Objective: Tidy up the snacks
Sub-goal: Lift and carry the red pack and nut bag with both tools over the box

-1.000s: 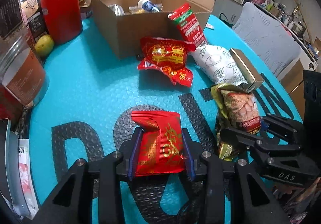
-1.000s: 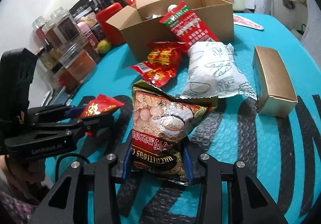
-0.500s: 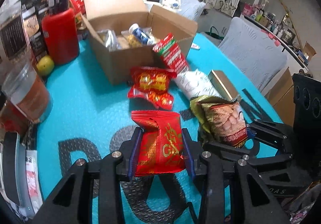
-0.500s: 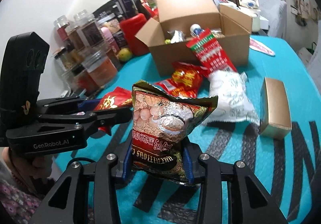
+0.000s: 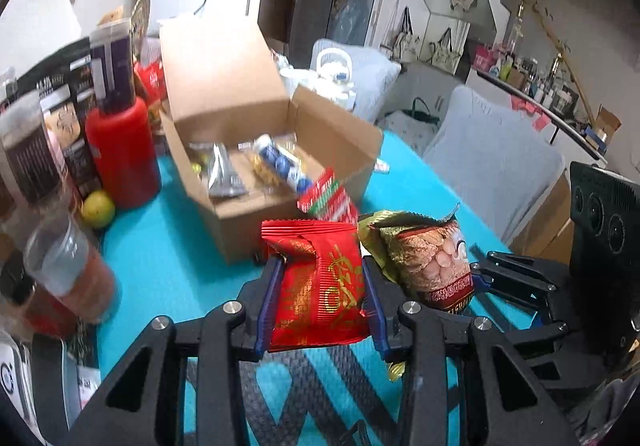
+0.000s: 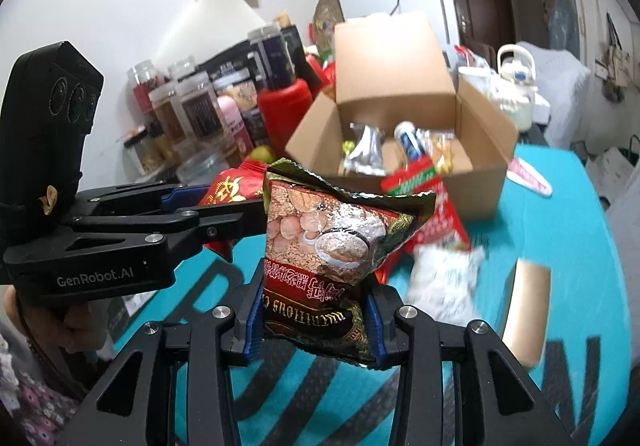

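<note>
My left gripper is shut on a red and gold snack packet and holds it well above the teal mat. My right gripper is shut on a brown and green cereal packet, also raised. Each gripper shows in the other's view, side by side: the right gripper and the left gripper. The open cardboard box lies ahead with several snacks inside. A red and green packet leans on its front wall.
Jars and a red canister stand along the left of the mat, with a green fruit beside them. A white packet and a gold box lie on the mat at the right. A grey chair stands beyond the table's right edge.
Both grippers have lifted their packets off the mat and risen, tilting up so the open box and the room behind now fill the view.
</note>
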`<state>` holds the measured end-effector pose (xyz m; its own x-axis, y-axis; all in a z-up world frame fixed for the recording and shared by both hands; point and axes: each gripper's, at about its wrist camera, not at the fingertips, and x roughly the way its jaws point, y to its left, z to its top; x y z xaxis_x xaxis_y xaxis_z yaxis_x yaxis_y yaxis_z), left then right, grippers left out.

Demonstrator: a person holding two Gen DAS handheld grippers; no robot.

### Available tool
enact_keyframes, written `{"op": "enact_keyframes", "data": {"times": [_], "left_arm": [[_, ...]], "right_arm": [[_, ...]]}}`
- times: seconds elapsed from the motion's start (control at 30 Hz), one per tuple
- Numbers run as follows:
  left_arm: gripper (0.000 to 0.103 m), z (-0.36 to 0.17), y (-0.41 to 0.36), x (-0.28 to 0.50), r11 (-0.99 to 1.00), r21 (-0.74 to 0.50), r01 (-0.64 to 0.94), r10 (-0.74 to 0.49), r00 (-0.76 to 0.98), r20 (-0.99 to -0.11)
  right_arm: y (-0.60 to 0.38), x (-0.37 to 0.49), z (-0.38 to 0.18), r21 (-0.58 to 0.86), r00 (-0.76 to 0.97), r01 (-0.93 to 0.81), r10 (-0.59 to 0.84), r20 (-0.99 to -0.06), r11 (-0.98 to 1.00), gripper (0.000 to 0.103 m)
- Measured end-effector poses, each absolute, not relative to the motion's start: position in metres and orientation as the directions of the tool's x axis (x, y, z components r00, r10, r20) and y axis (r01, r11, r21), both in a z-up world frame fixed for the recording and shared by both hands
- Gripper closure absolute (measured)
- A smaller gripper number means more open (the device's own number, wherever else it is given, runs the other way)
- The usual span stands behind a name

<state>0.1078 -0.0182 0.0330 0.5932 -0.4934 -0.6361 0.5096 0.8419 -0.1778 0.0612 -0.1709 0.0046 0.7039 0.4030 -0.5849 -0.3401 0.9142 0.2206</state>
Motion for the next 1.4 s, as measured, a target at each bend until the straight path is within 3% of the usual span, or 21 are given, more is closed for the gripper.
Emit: {"op": "enact_keyframes", "data": {"times": [0.87,1.17,1.4], "left_arm": [[0.065,0.108,-0.049,0.233,0.877,-0.136,0.461,-0.468,0.758,-0.455],[0.065,0.108,-0.049,0.292,0.929,-0.122,0.349,-0.365,0.814,-0.452],[0.065,0.083,-0.05,0.331,0.937,-0.117,0.329,-0.341,0.794,-0.503]], "right_arm": [[-0.198,0.196,0.081,0.073,0.8,-0.39,0.377,-0.468,0.918,0.063],[-0.208,0.249,0.085,0.101,0.807,-0.398,0.401,-0.433,0.912,0.062],[-0.202,0.285,0.071,0.108,0.794,-0.388,0.391,-0.465,0.915,0.062]]}}
